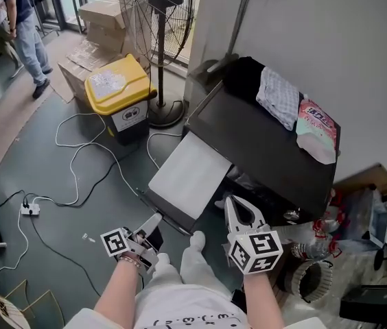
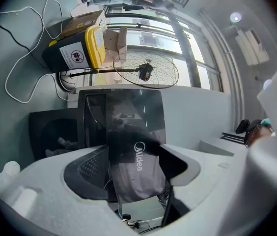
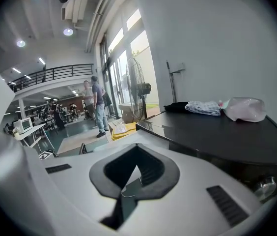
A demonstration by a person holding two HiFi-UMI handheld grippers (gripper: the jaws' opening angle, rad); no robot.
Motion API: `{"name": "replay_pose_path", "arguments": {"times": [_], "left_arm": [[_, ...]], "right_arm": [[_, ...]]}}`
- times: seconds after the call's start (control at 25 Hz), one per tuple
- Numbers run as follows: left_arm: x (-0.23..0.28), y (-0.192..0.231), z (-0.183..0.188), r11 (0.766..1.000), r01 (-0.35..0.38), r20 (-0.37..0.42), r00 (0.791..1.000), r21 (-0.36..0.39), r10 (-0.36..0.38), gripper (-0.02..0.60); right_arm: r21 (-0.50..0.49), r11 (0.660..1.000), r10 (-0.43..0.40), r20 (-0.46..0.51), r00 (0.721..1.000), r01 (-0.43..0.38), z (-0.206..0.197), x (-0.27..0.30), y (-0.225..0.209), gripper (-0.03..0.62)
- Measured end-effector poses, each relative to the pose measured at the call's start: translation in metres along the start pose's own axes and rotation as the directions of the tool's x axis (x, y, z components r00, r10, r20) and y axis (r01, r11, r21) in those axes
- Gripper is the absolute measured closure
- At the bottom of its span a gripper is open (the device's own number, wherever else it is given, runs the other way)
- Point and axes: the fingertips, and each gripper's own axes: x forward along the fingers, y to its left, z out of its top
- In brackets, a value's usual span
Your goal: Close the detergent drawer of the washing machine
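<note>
Approach is the step in hand: the pale panel jutting from the front of the washing machine (image 1: 269, 142), which looks to be the detergent drawer (image 1: 189, 175), stands open, and neither gripper touches it. Your left gripper (image 1: 152, 221) hovers near its outer end with jaws apart and empty, while your right gripper (image 1: 235, 208) has its jaws closed together on nothing. Next, you likely need to bring a gripper flat against the outer end and push squarely toward the machine.

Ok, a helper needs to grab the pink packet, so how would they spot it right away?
Find the dark washing machine against the white wall. On its top, past a black garment and a checked cloth, lies the packet: the only pink, glossy, printed thing up there.
</note>
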Motion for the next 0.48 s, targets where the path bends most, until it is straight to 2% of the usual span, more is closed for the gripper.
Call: {"name": "replay_pose_path", "arguments": {"times": [0.48], "left_arm": [[0.025,0.004,0.007,1.0,-0.002,0.009,1.0,0.0,0.002,0.276]], "right_arm": [[-0.038,0.999,0.027,-0.017,1.0,-0.027,0.007,0.01,-0.01,0.605]]}}
